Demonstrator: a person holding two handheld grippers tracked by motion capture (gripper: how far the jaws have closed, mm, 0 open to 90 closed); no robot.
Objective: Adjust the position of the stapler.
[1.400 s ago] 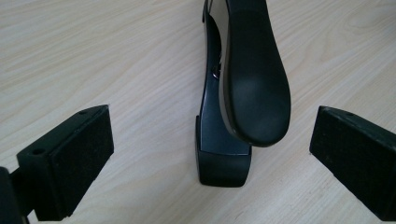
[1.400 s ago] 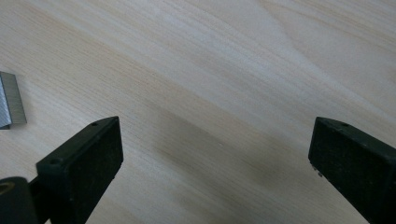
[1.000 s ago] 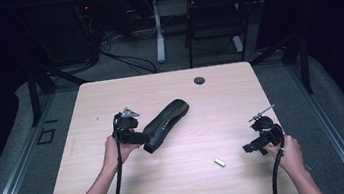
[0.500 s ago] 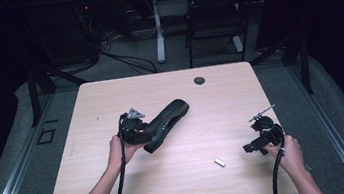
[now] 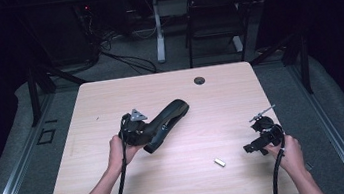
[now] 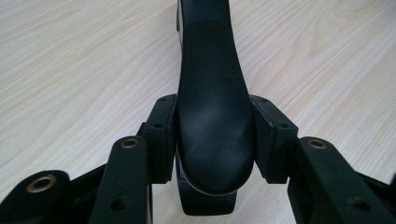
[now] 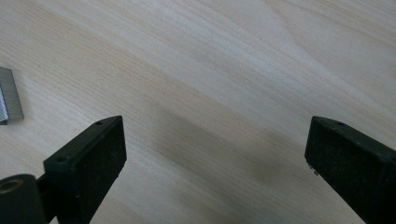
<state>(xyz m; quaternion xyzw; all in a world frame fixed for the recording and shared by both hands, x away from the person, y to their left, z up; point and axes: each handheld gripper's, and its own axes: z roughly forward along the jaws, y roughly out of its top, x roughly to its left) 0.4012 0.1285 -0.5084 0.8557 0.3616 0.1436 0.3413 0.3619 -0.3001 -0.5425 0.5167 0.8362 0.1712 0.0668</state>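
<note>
A black stapler (image 5: 169,119) lies at a slant on the wooden table (image 5: 110,105), left of the middle. My left gripper (image 5: 146,140) is shut on its near end. In the left gripper view the pads (image 6: 161,135) press both sides of the stapler's rounded black body (image 6: 212,98), which runs away from the camera. My right gripper (image 5: 248,149) stands open just above the table near the right front, nothing between its fingers (image 7: 93,154). A small silver strip of staples (image 5: 219,162) lies to its left, and the same strip (image 7: 9,95) sits at the left edge of the right gripper view.
A round cable hole (image 5: 199,80) sits near the table's far edge. Behind the table stand a dark chair (image 5: 212,18) and a white desk leg (image 5: 157,28) with cables on the floor. Bare wood lies between the two grippers.
My left gripper has shifted a little to the right, closer onto the stapler's near end. The stapler, the staple strip and the right gripper have hardly moved.
</note>
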